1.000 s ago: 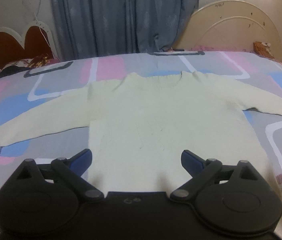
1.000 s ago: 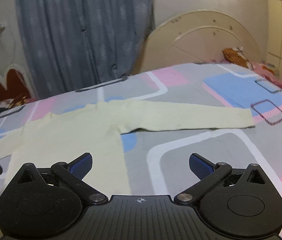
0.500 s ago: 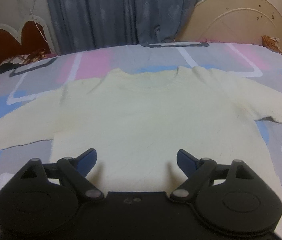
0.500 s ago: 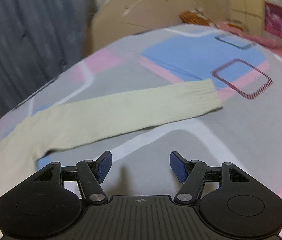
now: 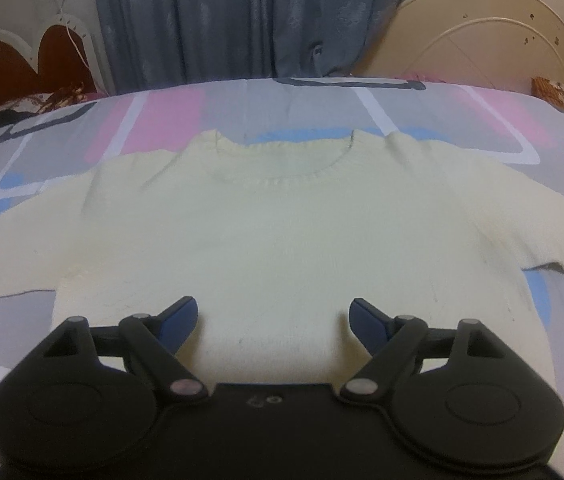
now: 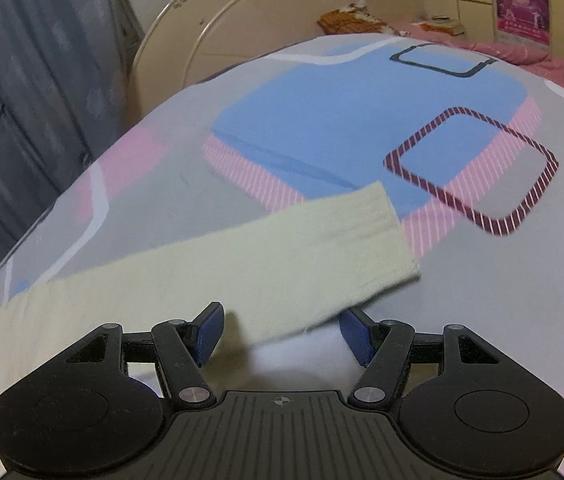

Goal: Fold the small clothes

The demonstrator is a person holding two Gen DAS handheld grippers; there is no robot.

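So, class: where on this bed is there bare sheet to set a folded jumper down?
Bare sheet lies beyond the sleeve's cuff, and between the collar and the curtain. The middle is taken up by the jumper.

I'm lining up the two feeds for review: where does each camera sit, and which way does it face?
Left wrist: rides on the left gripper, tilted down over the sweater's body toward its neckline and the curtain; only its own open jaws show.
Right wrist: rides on the right gripper, tilted down at the sweater's sleeve near the cuff; only its own open jaws show.
Shared: the sweater, the patterned bedspread, the cream headboard and the curtain.
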